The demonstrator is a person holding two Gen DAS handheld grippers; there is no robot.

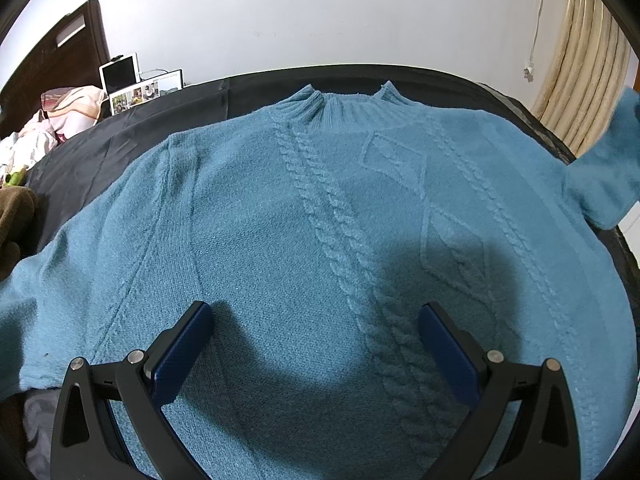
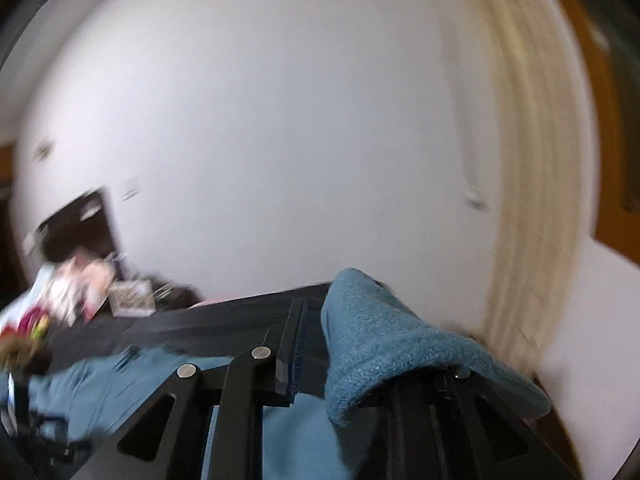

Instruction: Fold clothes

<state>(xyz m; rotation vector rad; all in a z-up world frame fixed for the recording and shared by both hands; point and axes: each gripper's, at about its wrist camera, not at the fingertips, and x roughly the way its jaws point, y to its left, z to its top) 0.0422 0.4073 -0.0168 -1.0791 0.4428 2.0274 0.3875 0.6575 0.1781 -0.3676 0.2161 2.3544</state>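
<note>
Left gripper (image 1: pixel 316 350) hovers over the lower front of a blue cable-knit sweater (image 1: pixel 320 216), its 2 blue-padded fingers (image 1: pixel 182 354) spread wide with nothing between them. That sweater lies face up and flat on a black sheet (image 1: pixel 120 148) covering the surface, its ribbed collar (image 1: pixel 346 110) toward the white wall (image 1: pixel 320 16). One sleeve runs off toward the lower left edge of the left wrist view; the other sleeve (image 1: pixel 608 160) is lifted off the sheet at the far right, blurred.

Right gripper (image 2: pixel 316 344) is nearly closed, pinching the sleeve's cuff (image 2: pixel 384 340), which rises between the jaws and drapes over the right-hand finger, hiding it. The right wrist view is smeared, with the sweater's body low in it and the black sheet behind.

Beyond the sheet at the left stand a dark wooden headboard (image 1: pixel 52 60), a heap of pink and white bedding (image 1: pixel 60 112), a white tablet (image 1: pixel 120 74) and a picture-covered box (image 1: pixel 140 94). Cream pleated curtains (image 1: pixel 588 60) hang at the right.
</note>
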